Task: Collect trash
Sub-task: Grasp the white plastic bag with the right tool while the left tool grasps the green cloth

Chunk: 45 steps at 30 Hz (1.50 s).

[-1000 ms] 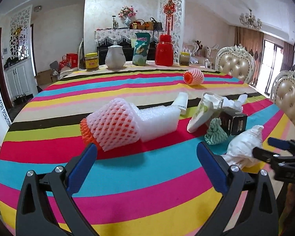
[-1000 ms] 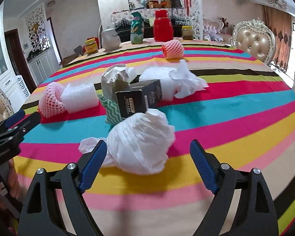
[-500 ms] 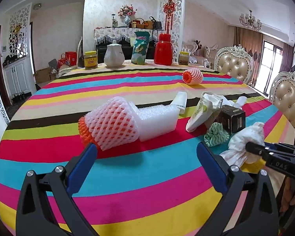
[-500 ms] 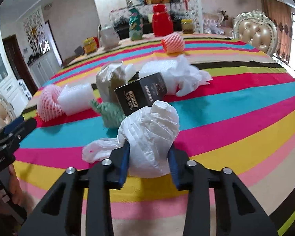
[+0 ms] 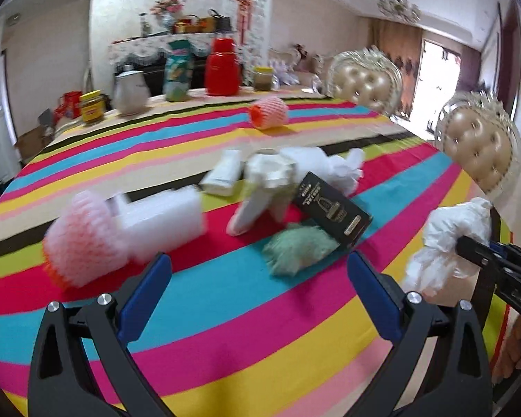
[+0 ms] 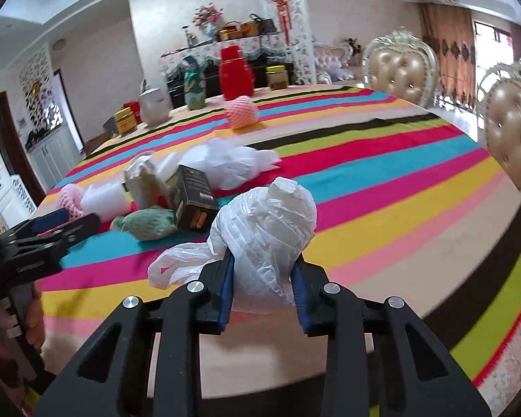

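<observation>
Right gripper: jaws just closed, clamped on white plastic bag, held above the striped table's near edge. Left gripper: jaws wide apart, empty. Mid-table: green wad, black box, crumpled wrappers, foam netting. Far edge: red flask.

We are seeing a crumpled white plastic bag sitting pinched between blue pads, off the striped cloth; a black carton, green foam net and pink foam sleeve are lying clustered behind.
</observation>
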Motion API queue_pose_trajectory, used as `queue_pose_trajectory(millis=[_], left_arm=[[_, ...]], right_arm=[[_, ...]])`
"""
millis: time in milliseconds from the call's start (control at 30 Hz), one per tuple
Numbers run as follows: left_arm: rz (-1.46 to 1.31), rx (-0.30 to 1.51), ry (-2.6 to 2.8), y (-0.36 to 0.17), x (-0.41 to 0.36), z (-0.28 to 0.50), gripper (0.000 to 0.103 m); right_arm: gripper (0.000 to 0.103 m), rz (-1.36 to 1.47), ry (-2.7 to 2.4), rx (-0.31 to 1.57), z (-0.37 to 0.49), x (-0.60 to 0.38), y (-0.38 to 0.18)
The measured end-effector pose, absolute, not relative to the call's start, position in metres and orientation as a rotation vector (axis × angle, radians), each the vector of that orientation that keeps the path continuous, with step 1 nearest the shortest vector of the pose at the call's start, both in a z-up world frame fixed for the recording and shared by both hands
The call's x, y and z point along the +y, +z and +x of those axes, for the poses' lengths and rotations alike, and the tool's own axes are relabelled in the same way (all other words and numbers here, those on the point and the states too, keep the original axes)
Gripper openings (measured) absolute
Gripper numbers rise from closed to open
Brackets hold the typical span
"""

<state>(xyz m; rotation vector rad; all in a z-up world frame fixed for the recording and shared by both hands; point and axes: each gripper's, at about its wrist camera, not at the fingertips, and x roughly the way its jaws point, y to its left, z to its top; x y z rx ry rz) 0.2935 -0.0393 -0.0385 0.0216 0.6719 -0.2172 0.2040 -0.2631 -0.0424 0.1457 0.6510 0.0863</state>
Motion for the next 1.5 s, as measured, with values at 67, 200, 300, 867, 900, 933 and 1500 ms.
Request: queue_pose_trajectory(millis=[67,200,300,867,900,933,1500], left_arm=[[0.028,0.708,-0.241,-0.046,-0.051,0.305,0.088],[0.04,0.792,-0.252,-0.067,-0.072,0.33,0.082],[0.037,0.834,-0.258,-0.075,-0.08,0.339,0.075],[0.033,0.678,-0.214,-0.048,-0.073,0.265,0.026],[0.028,0.671,-0.217,-0.046,-0.073,0.259,0.026],[0.027,0.666,-0.218,-0.045,-0.073,0.254,0.026],[-0.02,0.576,-0.229,-0.032,-0.073,0.199,0.026]], right_arm=[[0.03,0.159,0.083,0.65,0.2,-0.271,-0.044],[0.03,0.177,0.086,0.644,0.194,-0.28,-0.046],[0.03,0.177,0.082,0.64,0.193,-0.282,-0.048],[0.03,0.172,0.066,0.641,0.196,-0.275,-0.051],[0.03,0.17,0.066,0.639,0.196,-0.275,-0.051],[0.03,0.165,0.067,0.636,0.195,-0.274,-0.05],[0.03,0.131,0.091,0.602,0.161,-0.255,-0.042]])
